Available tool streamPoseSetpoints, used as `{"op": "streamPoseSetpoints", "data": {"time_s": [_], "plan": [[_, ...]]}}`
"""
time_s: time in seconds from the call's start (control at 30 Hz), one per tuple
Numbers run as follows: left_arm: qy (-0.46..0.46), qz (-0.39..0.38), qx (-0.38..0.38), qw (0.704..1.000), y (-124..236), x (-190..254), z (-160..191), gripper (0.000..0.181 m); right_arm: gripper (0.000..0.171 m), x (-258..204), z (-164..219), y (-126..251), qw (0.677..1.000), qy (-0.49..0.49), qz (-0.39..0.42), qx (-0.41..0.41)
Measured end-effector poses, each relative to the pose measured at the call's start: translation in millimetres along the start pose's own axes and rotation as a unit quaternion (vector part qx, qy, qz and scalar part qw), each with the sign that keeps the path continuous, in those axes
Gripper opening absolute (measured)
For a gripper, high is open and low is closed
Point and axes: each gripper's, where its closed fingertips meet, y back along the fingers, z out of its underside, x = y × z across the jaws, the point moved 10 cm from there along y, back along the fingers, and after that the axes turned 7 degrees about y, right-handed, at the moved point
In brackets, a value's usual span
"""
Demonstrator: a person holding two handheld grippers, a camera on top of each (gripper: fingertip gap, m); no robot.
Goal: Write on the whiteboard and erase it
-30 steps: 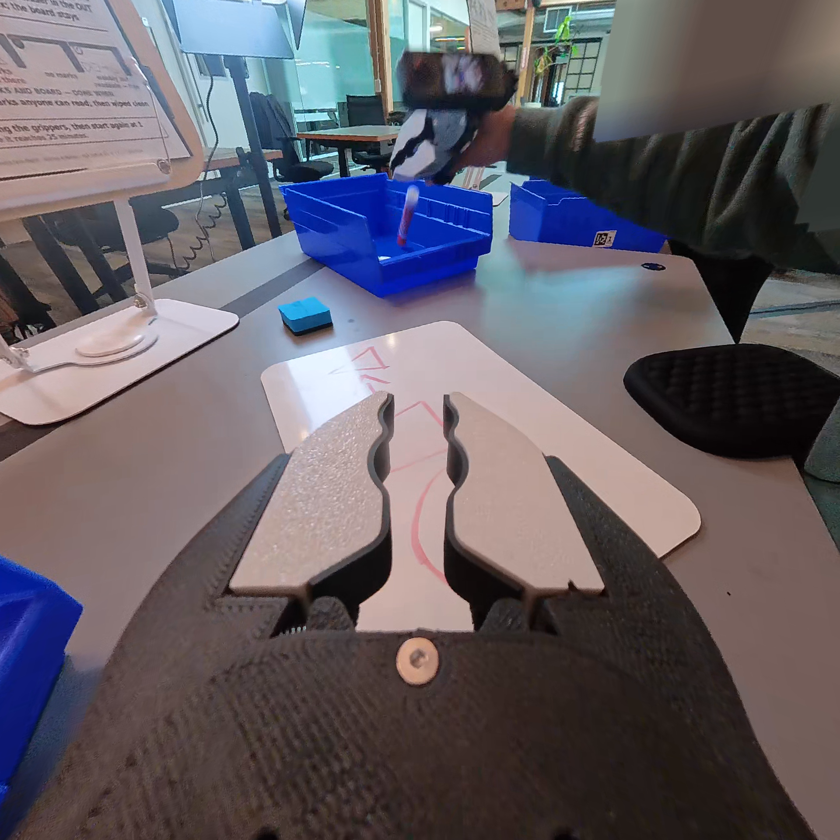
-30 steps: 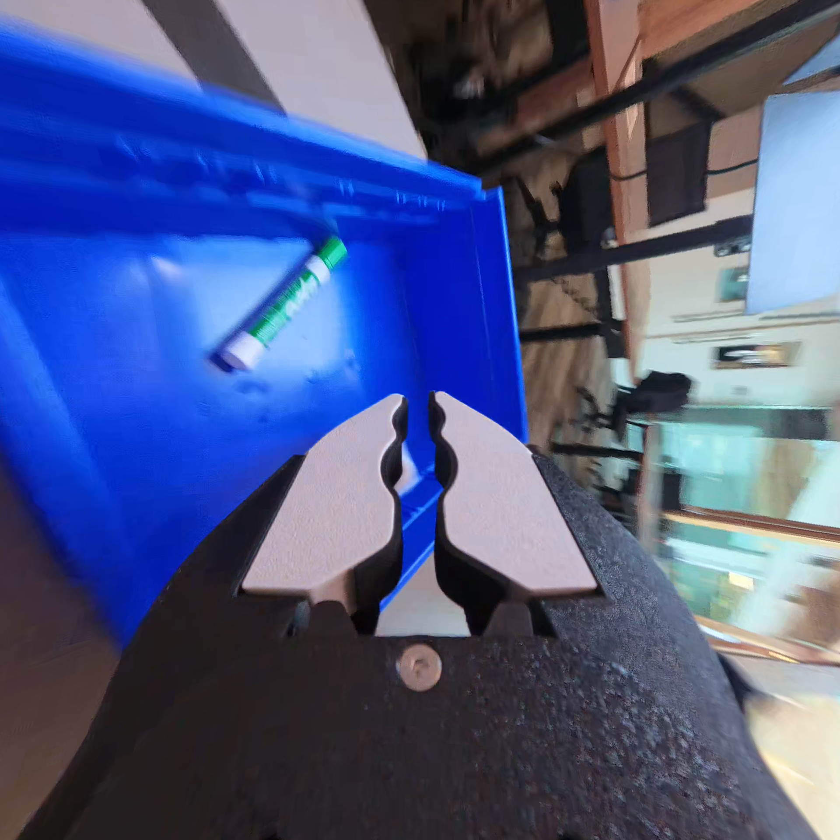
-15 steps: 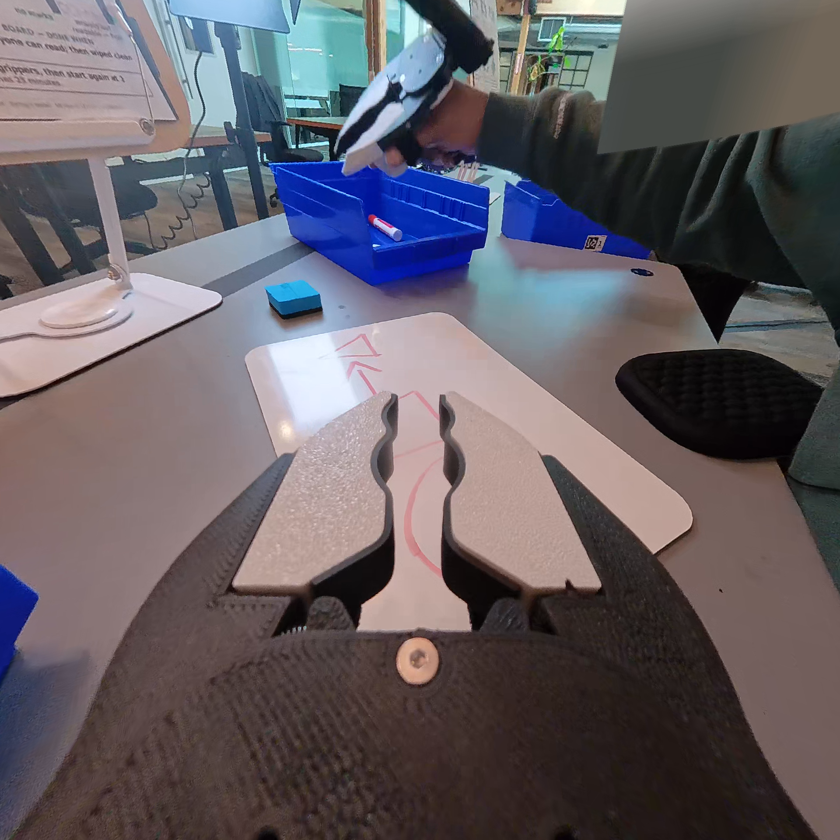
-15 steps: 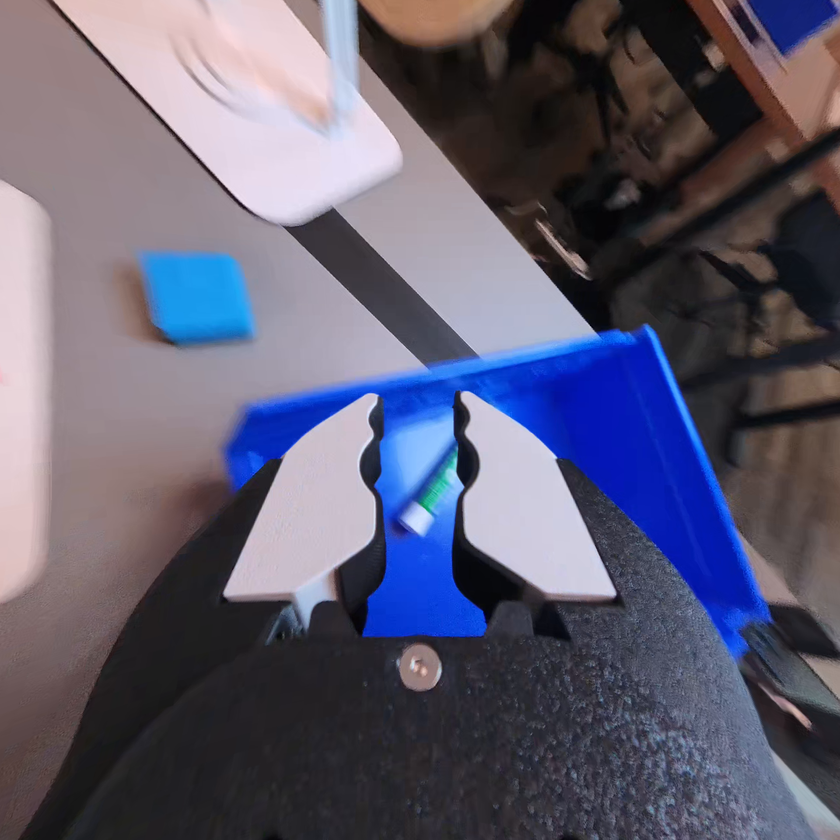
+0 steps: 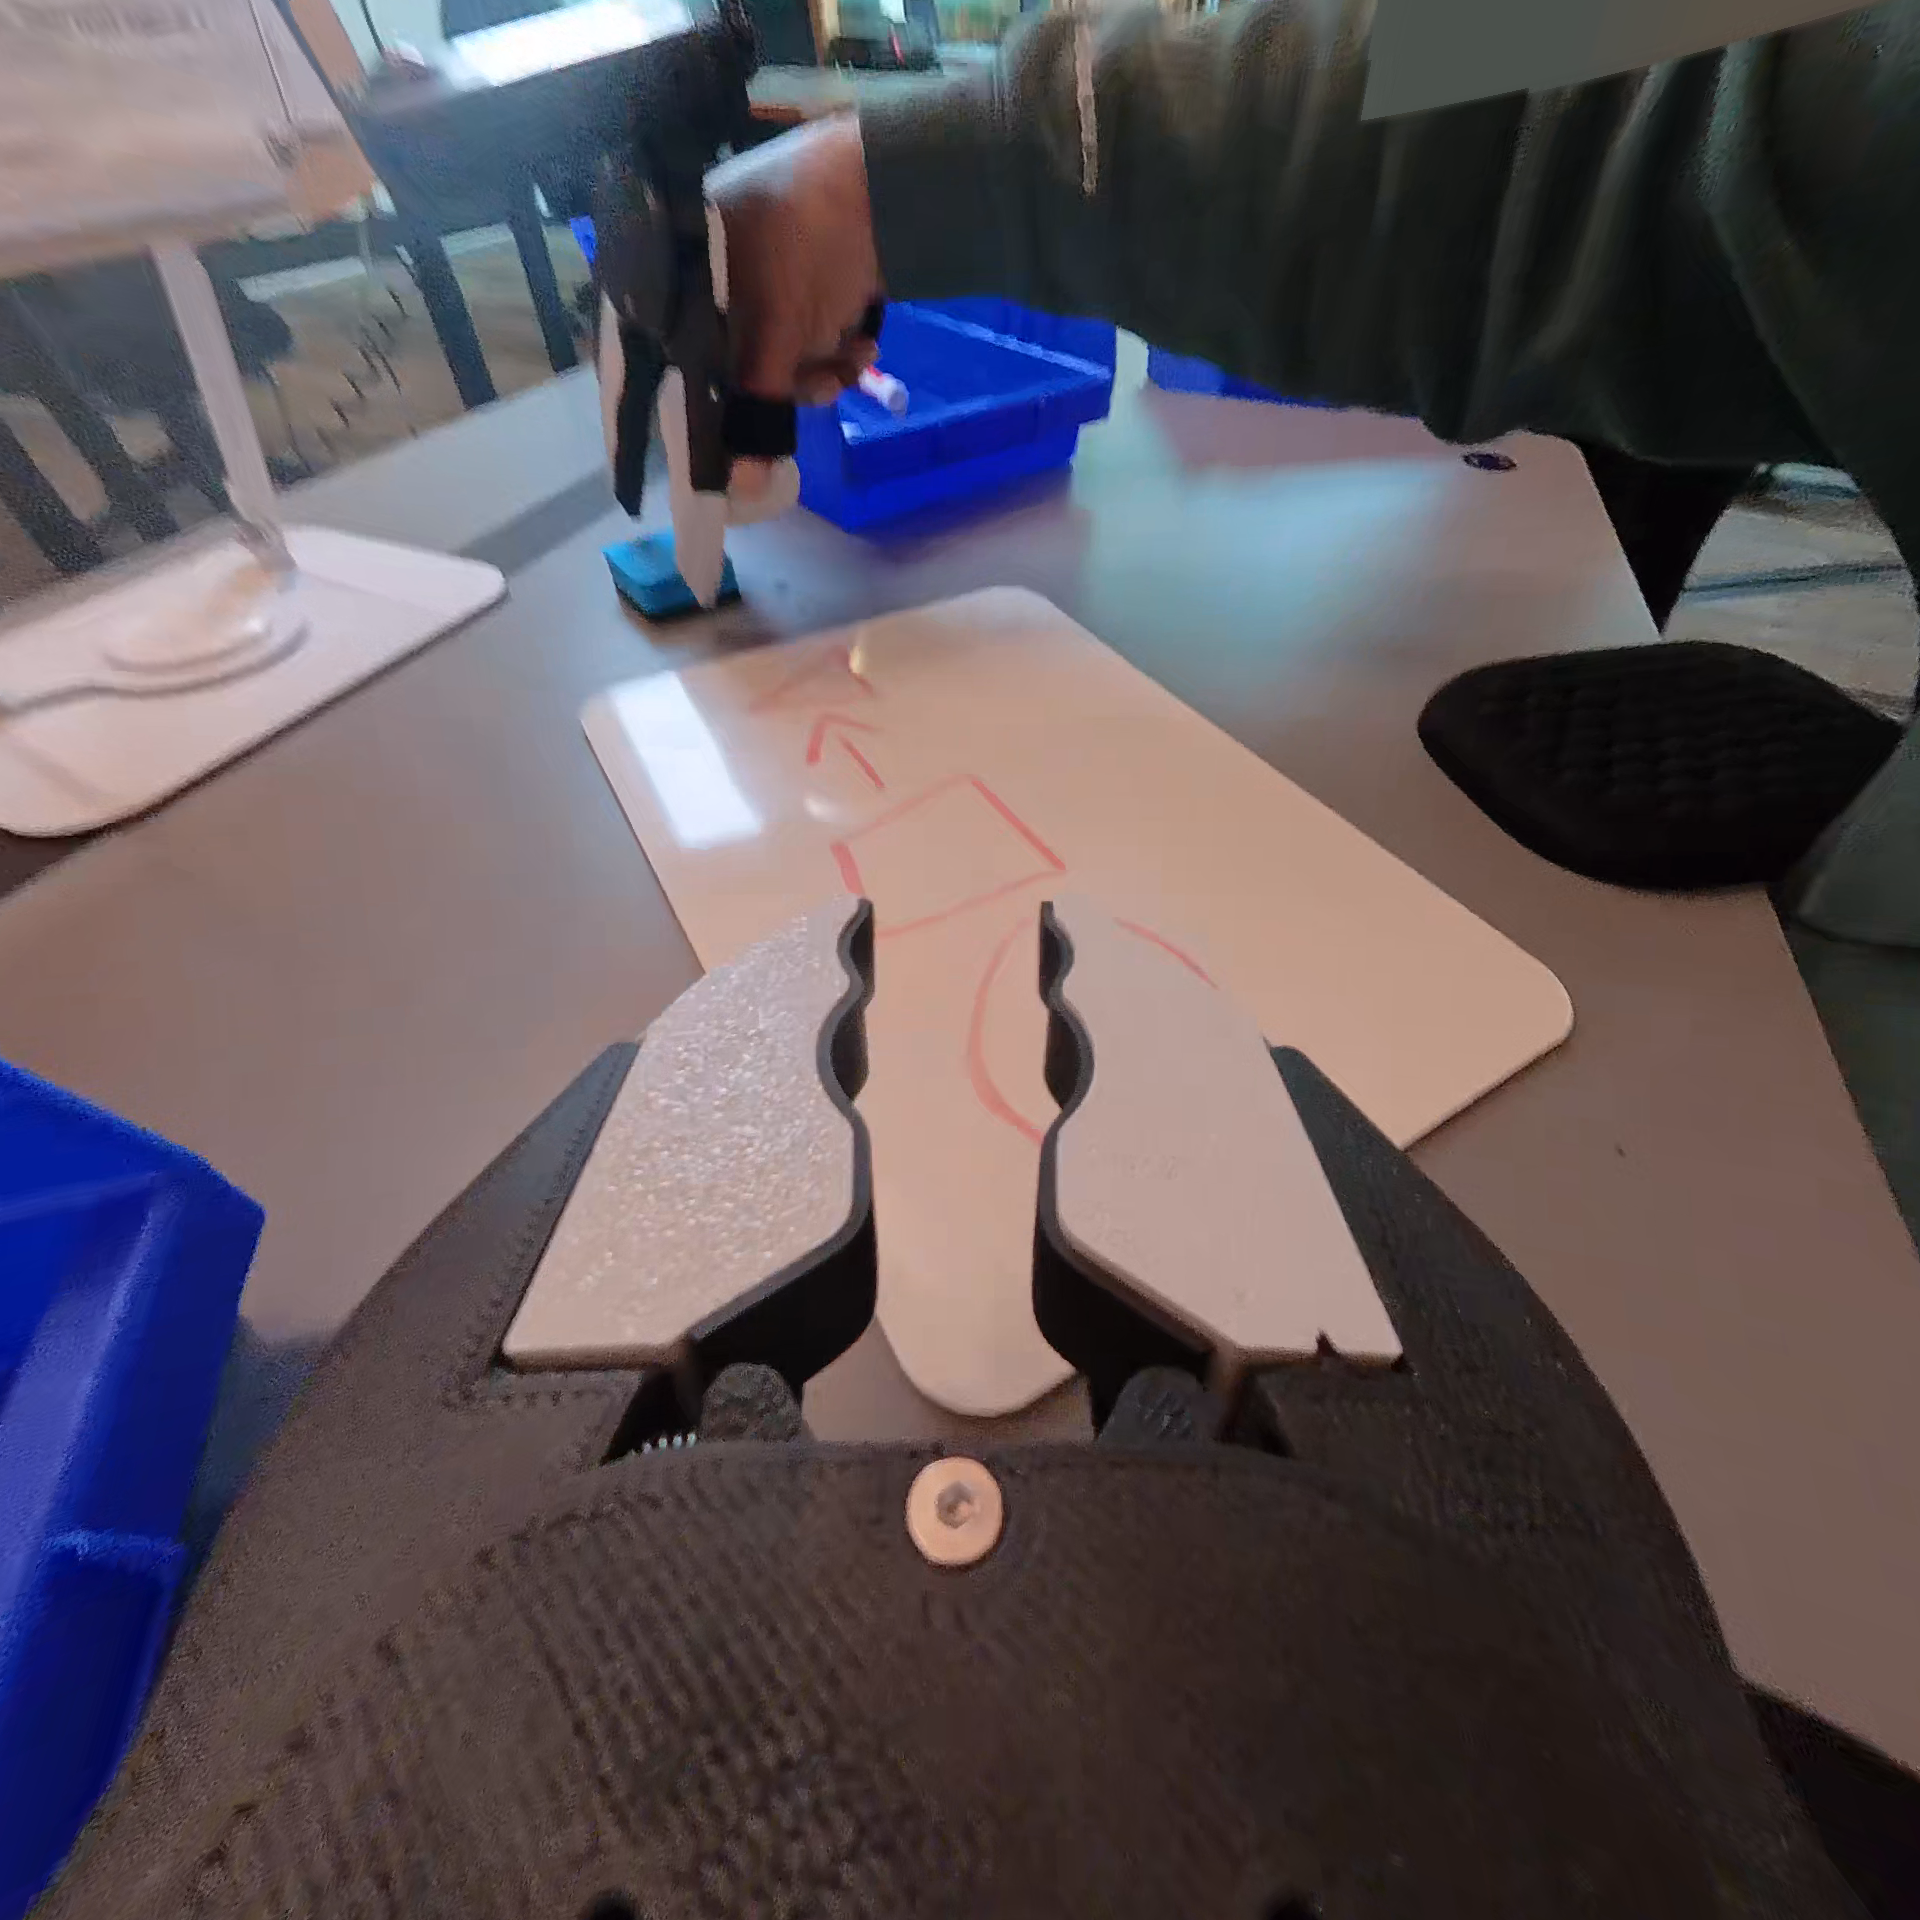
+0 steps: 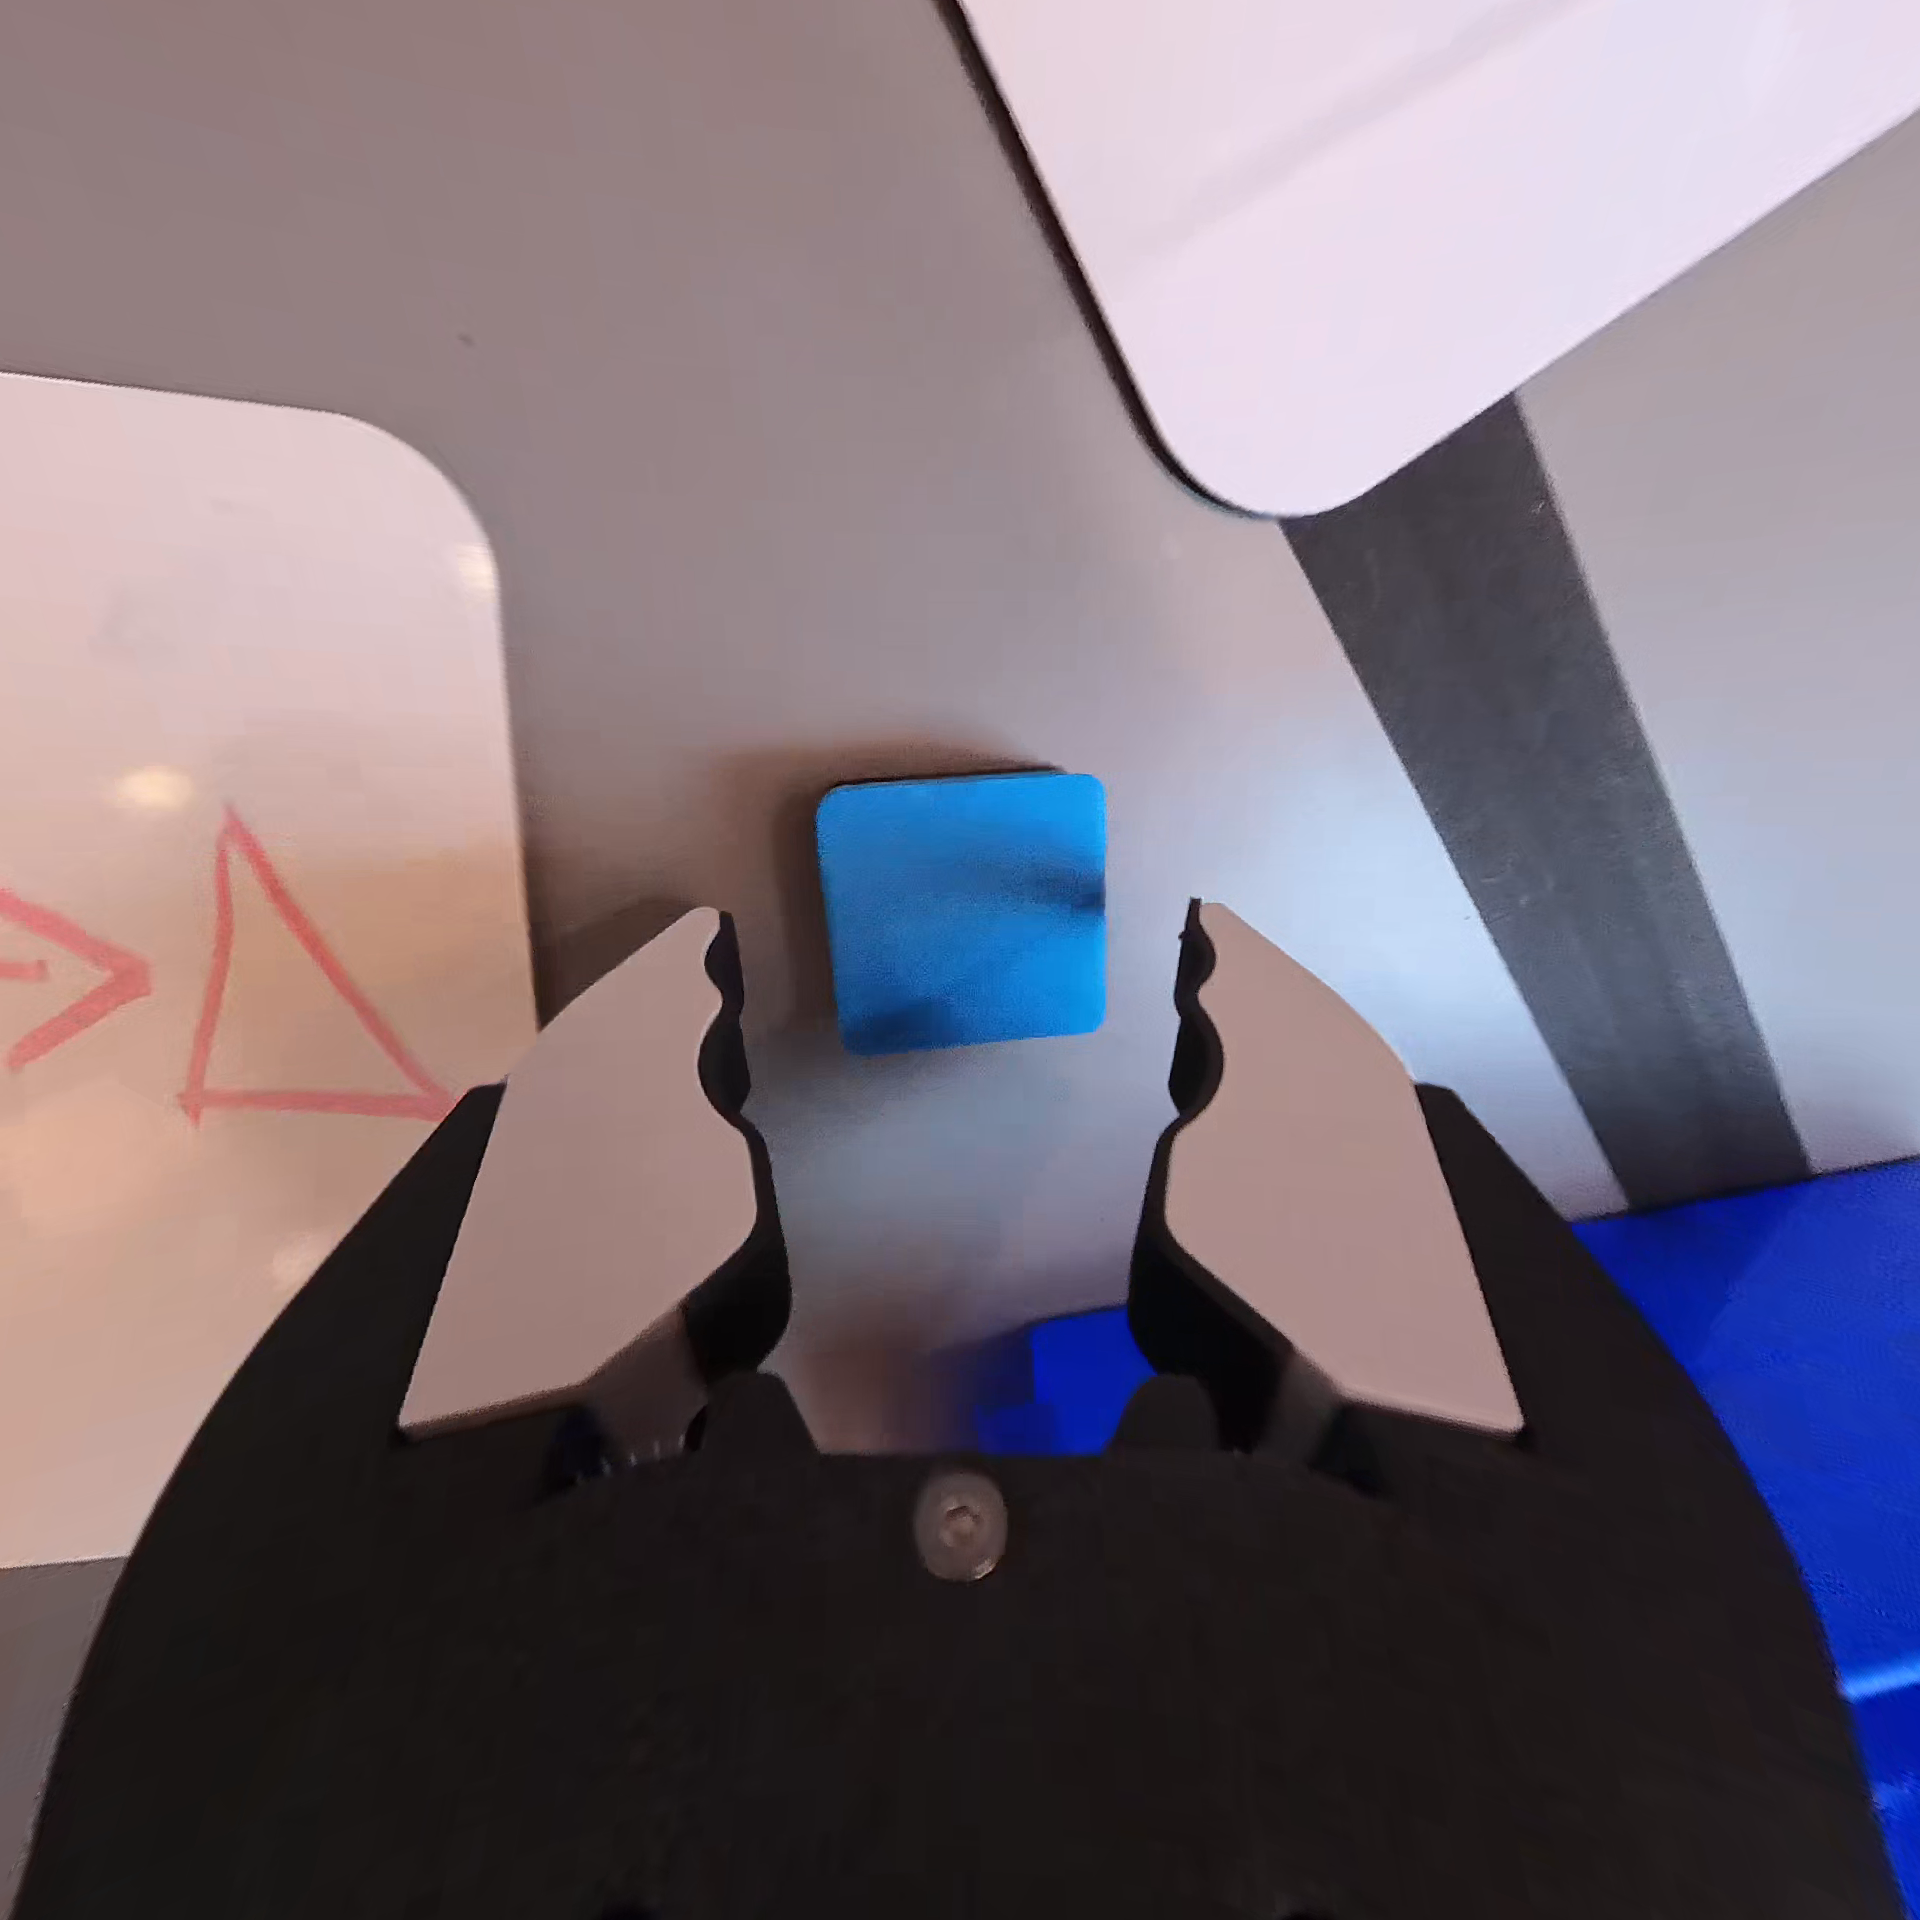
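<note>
The whiteboard (image 5: 1195,831) lies flat on the grey table and bears red drawings: a triangle, an arrow, a square and a curved line. My left gripper (image 5: 956,914) hovers over its near end, open with nothing between the pads. The blue eraser (image 6: 961,914) lies on the table just past the board's far corner; it also shows in the left wrist view (image 5: 649,577). My right gripper (image 6: 956,914) points down over the eraser, wide open, its pads apart from the eraser's sides. In the left wrist view the right gripper (image 5: 675,520) stands right above the eraser. The whiteboard's far end shows in the right wrist view (image 6: 260,675).
A blue bin (image 5: 966,436) behind the eraser holds a red-capped marker (image 5: 883,390); its corner shows in the right wrist view (image 6: 1714,1455). A white sign stand base (image 5: 260,644) sits at the left. A black pad (image 5: 1662,758) lies at the right, another blue bin (image 5: 83,1299) at the near left.
The red marker left my right gripper and now lies in the bin. The right gripper moved from the bin to above the eraser and opened wide. The left gripper opened slightly.
</note>
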Motion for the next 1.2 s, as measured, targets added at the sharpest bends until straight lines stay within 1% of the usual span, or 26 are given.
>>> {"op": "streamPoseSetpoints", "data": {"time_s": [0.1,0.13,0.2,0.3,0.4,0.47,0.53,0.6,0.7,0.87,0.97,1.0,1.03,1.1,1.2], "plan": [[0.016,0.019,-0.038,0.999,12,-9,11,0.038,0.079,4,-2,-7,0.999,-0.027,-0.024,-0.016],[0.011,0.02,-0.054,0.998,16,-12,15,0.04,0.073,4,-2,-9,0.999,-0.026,-0.025,-0.024],[0.005,0.019,-0.09,0.996,22,-17,24,0.046,0.054,1,-2,-8,0.999,-0.01,-0.033,-0.019],[-0.001,0.016,-0.151,0.988,24,-24,38,0.057,0.054,-11,-3,0,0.998,0.009,-0.051,0.029],[-0.012,0.023,-0.197,0.98,20,-25,51,0.064,0.054,-38,-1,21,0.994,0.035,-0.079,0.071],[-0.03,0.025,-0.197,0.98,17,-23,51,0.062,0.054,-60,4,27,0.991,0.06,-0.1,0.067],[-0.038,0.027,-0.204,0.978,13,-21,51,0.061,0.055,-77,11,24,0.99,0.072,-0.107,0.062],[-0.049,0.027,-0.209,0.976,11,-19,51,0.061,0.06,-89,17,20,0.989,0.08,-0.107,0.057],[-0.058,0.023,-0.207,0.976,11,-16,53,0.061,0.069,-98,21,20,0.988,0.089,-0.109,0.064],[-0.058,0.022,-0.205,0.977,10,-15,54,0.061,0.07,-99,21,23,0.988,0.095,-0.103,0.071],[-0.057,0.019,-0.201,0.978,9,-14,54,0.058,0.065,-96,20,24,0.988,0.088,-0.101,0.08],[-0.056,0.022,-0.201,0.978,9,-14,55,0.056,0.054,-96,19,24,0.988,0.087,-0.099,0.081],[-0.054,0.024,-0.202,0.978,9,-13,55,0.053,0.051,-96,19,22,0.988,0.086,-0.096,0.085],[-0.048,0.025,-0.208,0.977,8,-12,54,0.052,0.05,-96,18,21,0.988,0.083,-0.091,0.098],[-0.039,0.03,-0.22,0.974,6,-10,54,0.059,0.049,-105,20,22,0.986,0.084,-0.099,0.106]]}}
